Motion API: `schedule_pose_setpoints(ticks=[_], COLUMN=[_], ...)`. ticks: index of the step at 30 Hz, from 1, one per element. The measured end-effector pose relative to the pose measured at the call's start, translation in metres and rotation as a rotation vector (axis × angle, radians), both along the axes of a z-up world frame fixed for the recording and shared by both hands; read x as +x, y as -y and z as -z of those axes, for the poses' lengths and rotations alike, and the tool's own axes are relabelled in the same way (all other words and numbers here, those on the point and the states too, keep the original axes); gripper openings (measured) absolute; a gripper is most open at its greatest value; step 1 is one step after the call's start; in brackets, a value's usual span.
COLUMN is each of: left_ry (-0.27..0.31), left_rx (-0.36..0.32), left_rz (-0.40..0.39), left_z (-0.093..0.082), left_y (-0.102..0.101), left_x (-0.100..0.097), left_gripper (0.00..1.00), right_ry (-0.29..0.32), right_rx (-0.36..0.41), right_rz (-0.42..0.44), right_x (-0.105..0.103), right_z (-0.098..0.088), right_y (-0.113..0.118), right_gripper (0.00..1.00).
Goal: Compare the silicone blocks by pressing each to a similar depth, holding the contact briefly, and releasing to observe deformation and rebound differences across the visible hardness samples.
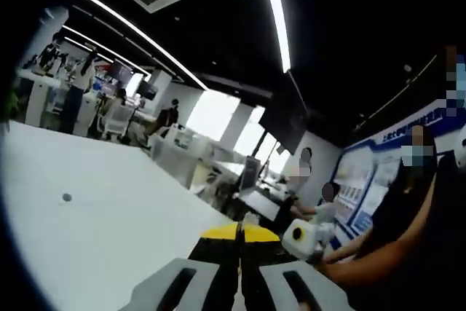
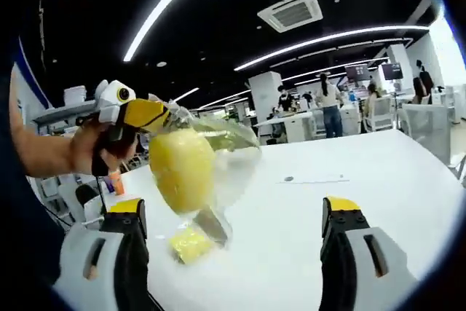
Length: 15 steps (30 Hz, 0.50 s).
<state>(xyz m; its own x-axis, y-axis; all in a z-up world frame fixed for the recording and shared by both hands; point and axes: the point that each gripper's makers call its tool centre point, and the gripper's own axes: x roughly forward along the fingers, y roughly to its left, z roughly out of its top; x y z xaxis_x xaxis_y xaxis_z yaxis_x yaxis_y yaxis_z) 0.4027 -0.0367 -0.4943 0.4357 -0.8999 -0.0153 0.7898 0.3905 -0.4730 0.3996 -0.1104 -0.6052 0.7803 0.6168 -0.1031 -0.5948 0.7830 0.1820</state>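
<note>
A clear plastic bag (image 2: 226, 154) hangs above the white table (image 2: 393, 180), pinched at its top by my left gripper (image 2: 149, 116), which a hand (image 2: 87, 149) holds. Inside the bag sits a large yellow silicone block (image 2: 182, 169), and a smaller yellow piece (image 2: 191, 244) lies at the bottom. My right gripper (image 2: 233, 207) stands open below, its yellow-tipped jaws wide apart on either side of the bag without touching it. In the left gripper view my left gripper (image 1: 239, 234) has its jaws pressed together over the table (image 1: 109, 209).
A small dark spot (image 2: 289, 178) marks the tabletop (image 1: 67, 197). Desks, monitors and several people stand far behind the table (image 2: 328, 103). A person's arm (image 1: 378, 260) crosses the right side of the left gripper view.
</note>
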Motion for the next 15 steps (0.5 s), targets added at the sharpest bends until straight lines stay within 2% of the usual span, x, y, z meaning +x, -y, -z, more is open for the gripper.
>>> schedule_pose_setpoints(ticks=[1, 5, 10, 15], left_ry=[0.000, -0.008, -0.040, -0.054], left_rx=[-0.002, -0.007, -0.020, -0.020], left_rz=[-0.005, -0.017, -0.032, -0.040], left_z=[0.001, 0.006, 0.016, 0.025], left_y=[0.000, -0.001, -0.003, -0.002], left_x=[0.000, 0.002, 0.005, 0.006], left_gripper=[0.00, 0.00, 0.00, 0.00], right_ry=[0.005, 0.008, -0.017, -0.036], right_rx=[-0.028, -0.127, -0.138, -0.113], right_rz=[0.022, 0.006, 0.014, 0.030], right_x=[-0.006, -0.021, -0.029, -0.034], right_z=[0.007, 0.026, 0.042, 0.056], right_y=[0.003, 0.000, 0.000, 0.006], right_gripper=[0.96, 0.96, 0.96, 0.96])
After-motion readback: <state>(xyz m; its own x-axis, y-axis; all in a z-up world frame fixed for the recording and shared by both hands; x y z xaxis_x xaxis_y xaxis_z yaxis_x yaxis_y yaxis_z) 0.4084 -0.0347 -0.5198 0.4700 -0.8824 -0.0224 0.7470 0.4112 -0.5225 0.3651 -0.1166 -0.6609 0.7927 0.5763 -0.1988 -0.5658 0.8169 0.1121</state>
